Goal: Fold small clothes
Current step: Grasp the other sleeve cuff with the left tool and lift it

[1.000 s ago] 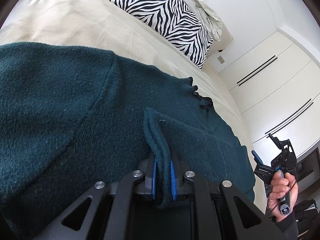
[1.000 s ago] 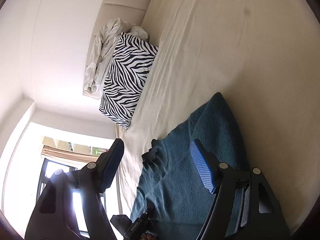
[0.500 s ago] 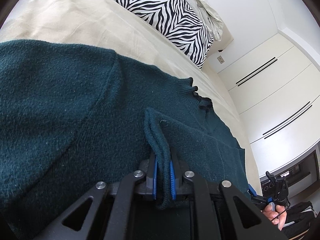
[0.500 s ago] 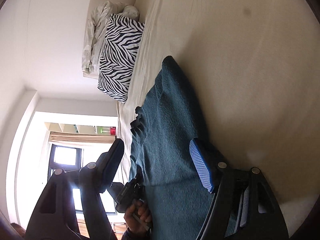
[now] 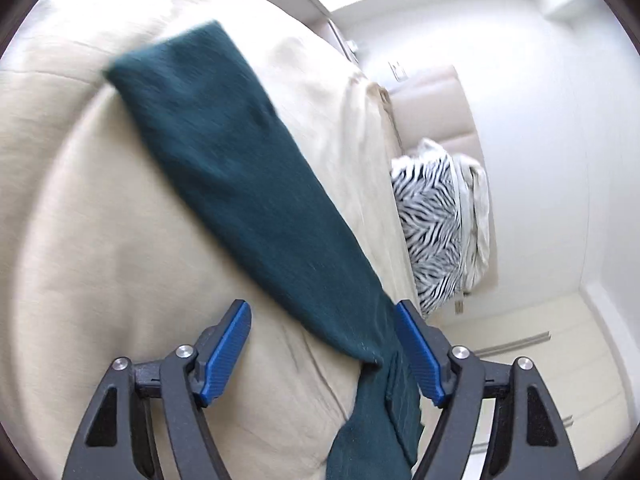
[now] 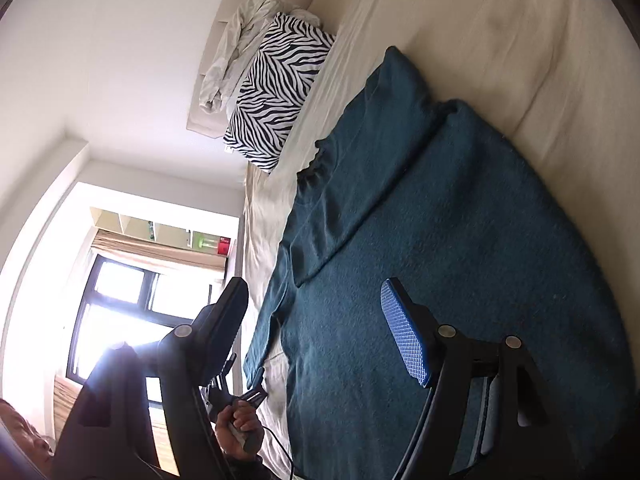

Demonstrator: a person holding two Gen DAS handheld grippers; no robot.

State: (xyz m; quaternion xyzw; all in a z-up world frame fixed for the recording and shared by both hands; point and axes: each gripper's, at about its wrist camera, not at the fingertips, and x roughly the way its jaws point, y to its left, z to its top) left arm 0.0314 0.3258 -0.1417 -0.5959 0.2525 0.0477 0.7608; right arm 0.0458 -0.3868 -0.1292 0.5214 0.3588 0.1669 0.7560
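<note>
A dark teal knit sweater (image 6: 440,240) lies on the beige bed (image 6: 520,40), one sleeve folded across its body. In the left wrist view the sweater (image 5: 240,168) runs as a long strip from the far bed down to my fingers. My left gripper (image 5: 324,352) is open, with the sweater's near end lying between its blue pads and touching neither. It also shows small in the right wrist view (image 6: 240,396), in a hand by the sweater's near edge. My right gripper (image 6: 316,320) is open and empty above the sweater.
A zebra-striped pillow (image 6: 276,92) and a crumpled white cloth (image 6: 236,44) lie at the head of the bed. White wardrobe doors (image 5: 560,360) stand beside the bed. A window (image 6: 132,304) and the person's dark sleeve (image 6: 108,420) are at the left.
My left gripper has opened, let go of the sweater fold and swung to look along the bed. My right gripper has moved over the sweater, still open.
</note>
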